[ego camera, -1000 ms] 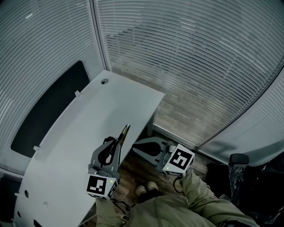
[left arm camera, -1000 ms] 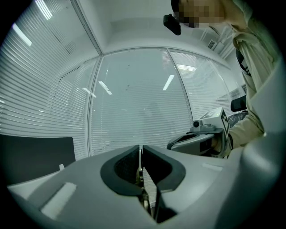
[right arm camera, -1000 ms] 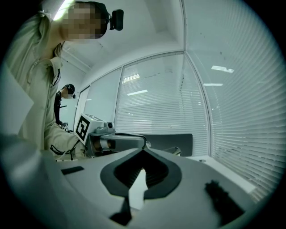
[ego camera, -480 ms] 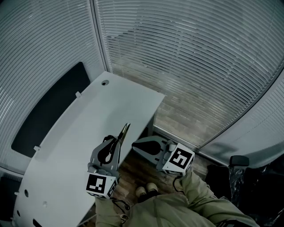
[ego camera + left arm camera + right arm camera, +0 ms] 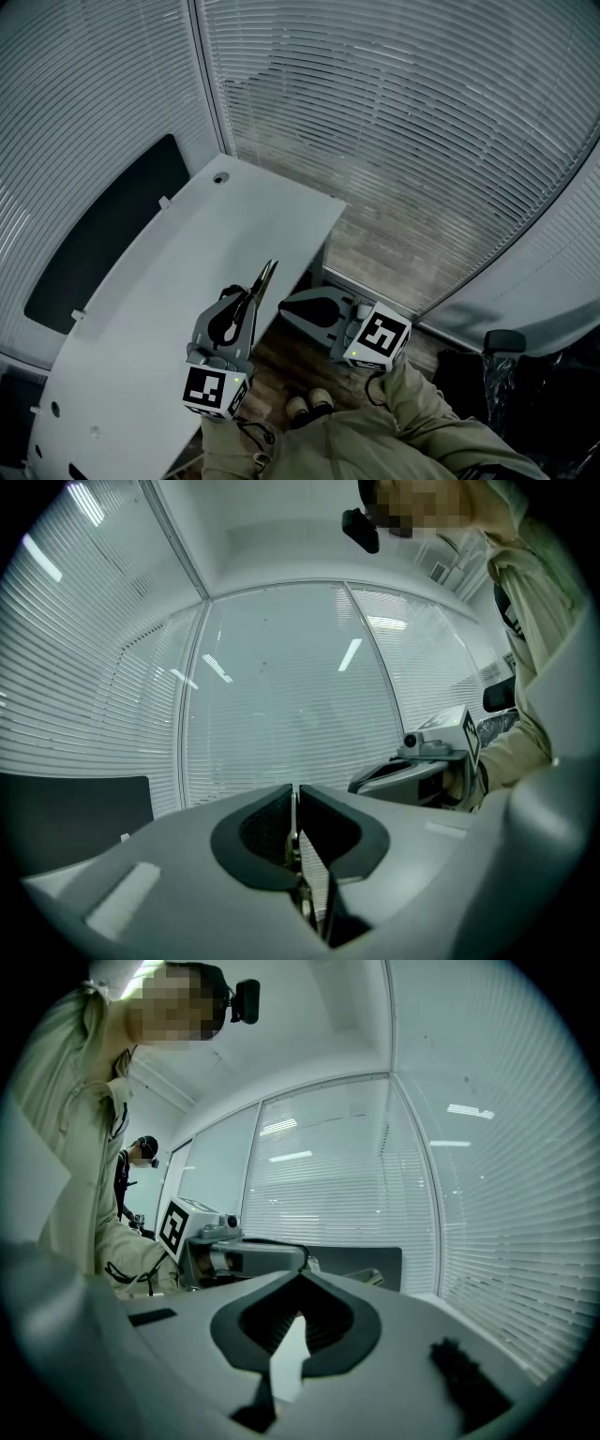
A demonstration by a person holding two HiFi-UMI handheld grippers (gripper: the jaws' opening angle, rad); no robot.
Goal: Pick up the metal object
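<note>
Metal object (image 5: pixel 265 277): thin, pointed, dull grey piece. It sticks out past the tips of the left gripper (image 5: pixel 251 298), lower centre of the head view, over the right-hand edge of the white table (image 5: pixel 178 272). In the left gripper view it shows as a narrow bright strip standing on edge between the two dark pads.

Left gripper: jaws drawn almost together and clamped on the metal object, with only its thickness between the pads. Held level, its marker cube at the lower left of the head view.

Right gripper (image 5: pixel 292 311): lower centre-right of the head view, beside the table and above the wooden floor (image 5: pixel 281 361). Jaw tips meet in its own view with nothing between them. It is apart from the metal object and has no share in the grip.

Table: long white top running from lower left to upper centre, otherwise bare apart from small holes and clips at its edges.

Surroundings: slatted blinds (image 5: pixel 403 131) across the windows; dark panel (image 5: pixel 103 230) at the left.

Progress, as judged: the grasp is made and the piece appears carried clear of the tabletop, though no view shows the gap beneath it. The pick-up looks essentially complete, with at most a steady hold left to do
</note>
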